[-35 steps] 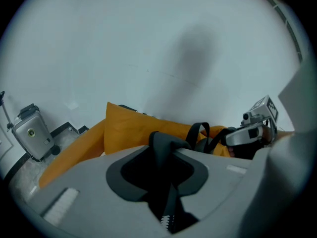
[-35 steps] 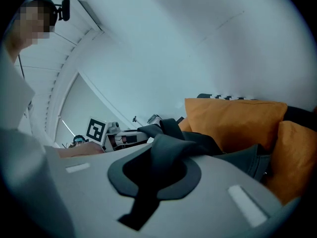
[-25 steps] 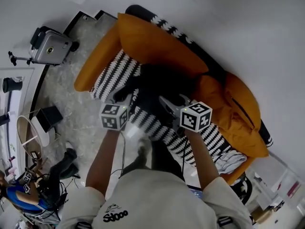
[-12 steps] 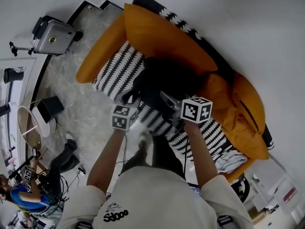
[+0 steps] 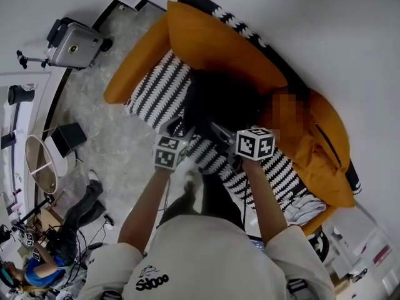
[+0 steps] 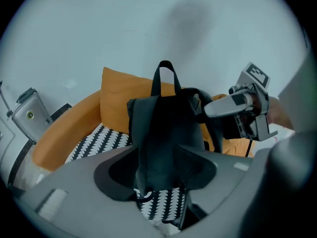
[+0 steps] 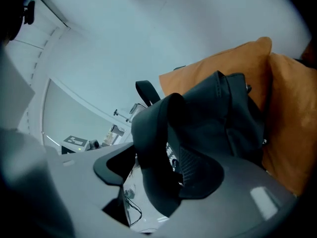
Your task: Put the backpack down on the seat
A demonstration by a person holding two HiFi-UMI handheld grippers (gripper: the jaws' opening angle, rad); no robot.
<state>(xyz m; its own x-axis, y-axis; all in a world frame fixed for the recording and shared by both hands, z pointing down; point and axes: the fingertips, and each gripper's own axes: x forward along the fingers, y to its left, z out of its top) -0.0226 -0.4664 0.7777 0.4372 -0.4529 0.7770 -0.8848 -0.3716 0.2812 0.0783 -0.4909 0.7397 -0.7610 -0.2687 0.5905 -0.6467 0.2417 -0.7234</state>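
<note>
1. The black backpack [image 5: 219, 105] stood upright on the sofa's black-and-white patterned seat [image 5: 153, 92], at mid-frame in the head view. It was in front of the orange back cushion [image 5: 212, 42].
2. The left gripper [image 6: 161, 170] had its jaws spread wide, having just been opening. The backpack's lower edge hung between them, unpinched.
3. The right gripper [image 7: 158, 172] likewise stood open, its jaws having just been opening. A padded strap [image 7: 153, 148] of the backpack lay loose in the gap.
4. In the head view, both grippers sat at the pack's near side, just below it in the frame.
5. A grey suitcase [image 5: 72, 42] stood on the floor at upper left.
</note>
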